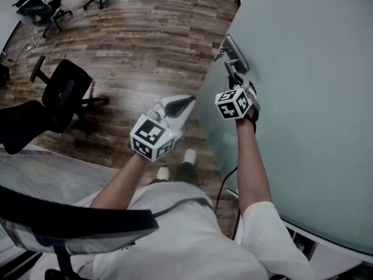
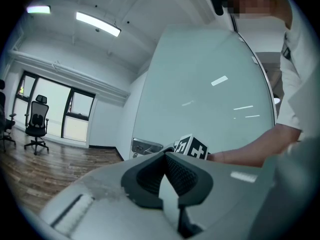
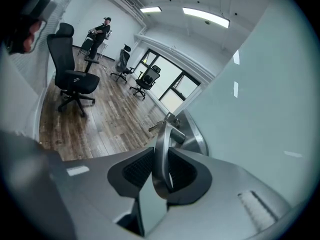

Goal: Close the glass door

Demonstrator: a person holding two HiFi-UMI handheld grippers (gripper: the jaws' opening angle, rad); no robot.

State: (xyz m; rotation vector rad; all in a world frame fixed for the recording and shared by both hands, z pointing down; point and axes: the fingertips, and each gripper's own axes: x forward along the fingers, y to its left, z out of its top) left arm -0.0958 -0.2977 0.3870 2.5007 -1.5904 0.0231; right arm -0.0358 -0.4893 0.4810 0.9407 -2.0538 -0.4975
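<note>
The frosted glass door fills the right of the head view, its free edge toward the wooden floor. My right gripper is shut on the metal door handle. In the right gripper view the handle stands upright between the pads, with the lock plate and a key just beyond. My left gripper hovers to the left of the door's edge, shut and holding nothing. From the left gripper view its jaws point at the door and lock plate.
A black office chair stands on the wooden floor to the left, with more chairs at the far back. A mesh chair back is close at the lower left. A person stands far off by the windows.
</note>
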